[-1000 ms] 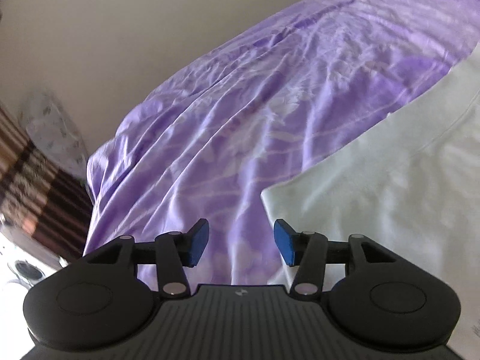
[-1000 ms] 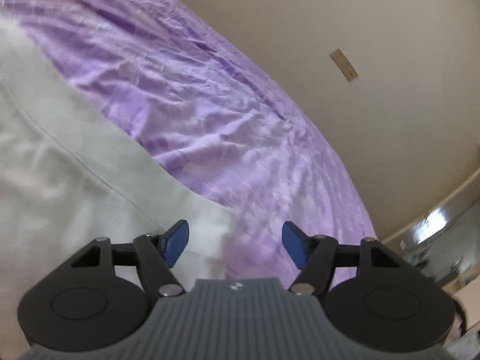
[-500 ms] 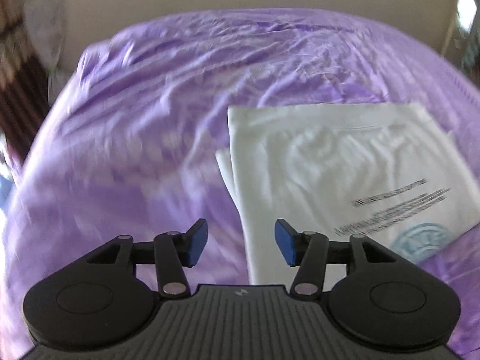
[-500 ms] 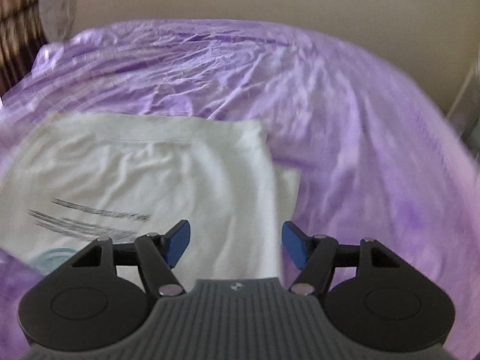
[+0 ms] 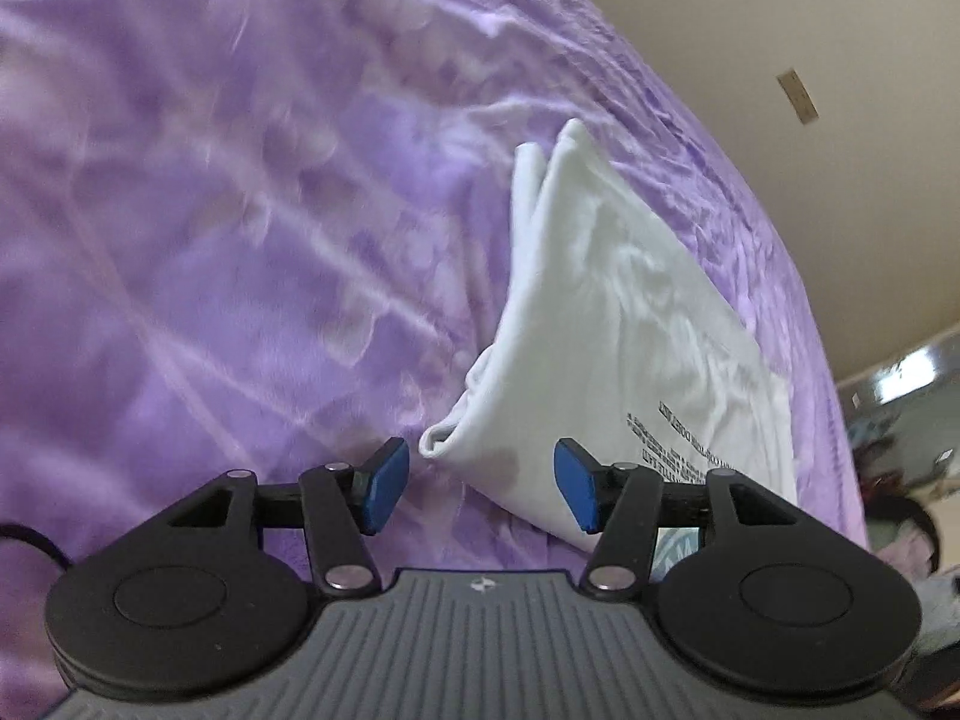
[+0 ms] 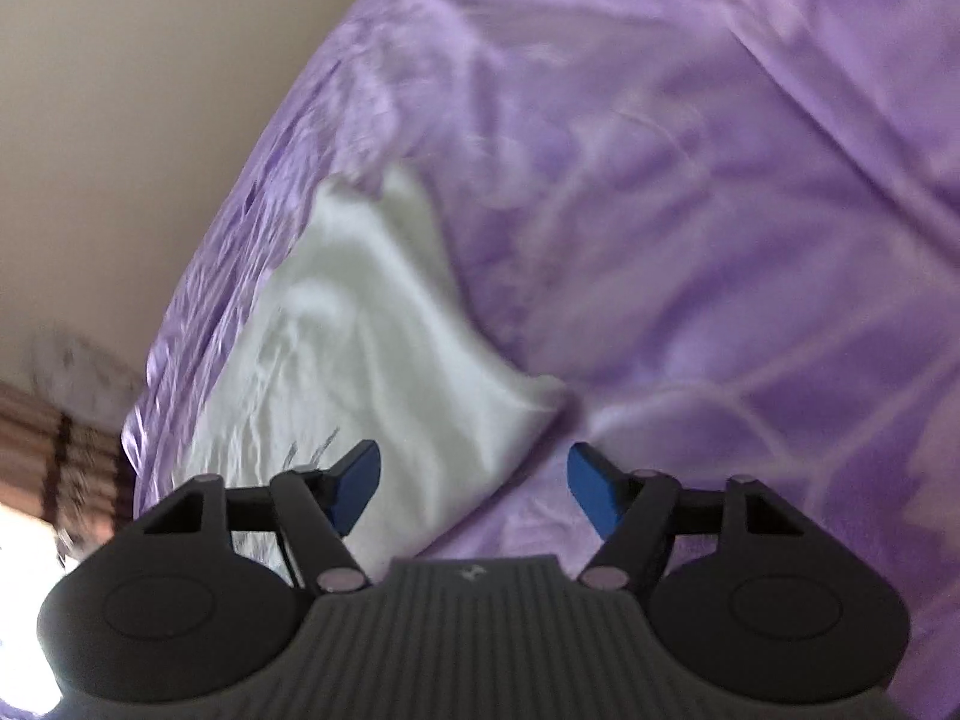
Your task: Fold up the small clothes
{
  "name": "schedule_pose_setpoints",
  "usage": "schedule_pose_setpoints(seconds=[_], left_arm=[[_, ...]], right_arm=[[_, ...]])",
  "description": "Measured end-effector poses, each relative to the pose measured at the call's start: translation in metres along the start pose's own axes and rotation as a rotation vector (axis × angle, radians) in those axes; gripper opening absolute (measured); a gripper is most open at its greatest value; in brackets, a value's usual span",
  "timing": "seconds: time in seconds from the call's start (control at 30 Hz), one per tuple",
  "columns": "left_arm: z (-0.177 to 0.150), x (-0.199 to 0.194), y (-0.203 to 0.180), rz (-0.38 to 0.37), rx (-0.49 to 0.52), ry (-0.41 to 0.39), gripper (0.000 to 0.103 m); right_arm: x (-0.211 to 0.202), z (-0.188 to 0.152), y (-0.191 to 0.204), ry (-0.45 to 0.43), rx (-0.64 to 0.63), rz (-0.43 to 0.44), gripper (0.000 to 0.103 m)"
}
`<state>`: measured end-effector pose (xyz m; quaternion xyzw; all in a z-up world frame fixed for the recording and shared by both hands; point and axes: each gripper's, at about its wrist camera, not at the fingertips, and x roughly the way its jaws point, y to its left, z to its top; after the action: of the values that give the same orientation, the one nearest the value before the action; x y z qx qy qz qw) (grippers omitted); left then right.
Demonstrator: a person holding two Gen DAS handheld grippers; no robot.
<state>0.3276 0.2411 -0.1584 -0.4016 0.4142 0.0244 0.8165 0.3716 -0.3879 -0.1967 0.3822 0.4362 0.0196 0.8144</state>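
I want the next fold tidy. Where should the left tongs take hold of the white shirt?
Probably the near folded corner of the white shirt, which lies just ahead of the open left tongs. Its layered edges gape there, so come in low over the purple sheet.

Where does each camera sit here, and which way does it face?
Left wrist: on the left gripper, tilted down at the near corner of the white shirt on the purple bedsheet; its blue fingers stand open, empty.
Right wrist: on the right gripper, tilted down at another shirt corner; open, empty.
Both share shirt, sheet and wall.
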Motion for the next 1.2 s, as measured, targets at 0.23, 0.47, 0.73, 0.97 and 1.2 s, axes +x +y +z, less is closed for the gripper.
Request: schedule_pose_setpoints(seconds=[0.23, 0.47, 0.73, 0.97, 1.2], left_arm=[[0.001, 0.023, 0.010, -0.026, -0.088, -0.042, 0.025], [0.013, -0.008, -0.019, -0.031, 0.000, -0.109, 0.015], [0.011, -0.055, -0.047, 0.039, 0.096, -0.112, 0.014], [-0.032, -0.090, -0.039, 0.150, 0.190, -0.015, 0.014], [-0.060, -0.075, -0.017, 0.228, 0.243, 0.056, 0.014]], right_arm=[[0.023, 0.005, -0.012, -0.048, 0.044, 0.055, 0.052], [0.001, 0.012, 0.007, -0.151, 0.002, 0.105, 0.009], [-0.054, 0.008, 0.048, -0.196, -0.079, 0.131, 0.008], [-0.107, -0.040, 0.017, -0.091, -0.023, 0.026, 0.008], [-0.109, -0.074, -0.028, -0.032, 0.001, -0.102, 0.007]])
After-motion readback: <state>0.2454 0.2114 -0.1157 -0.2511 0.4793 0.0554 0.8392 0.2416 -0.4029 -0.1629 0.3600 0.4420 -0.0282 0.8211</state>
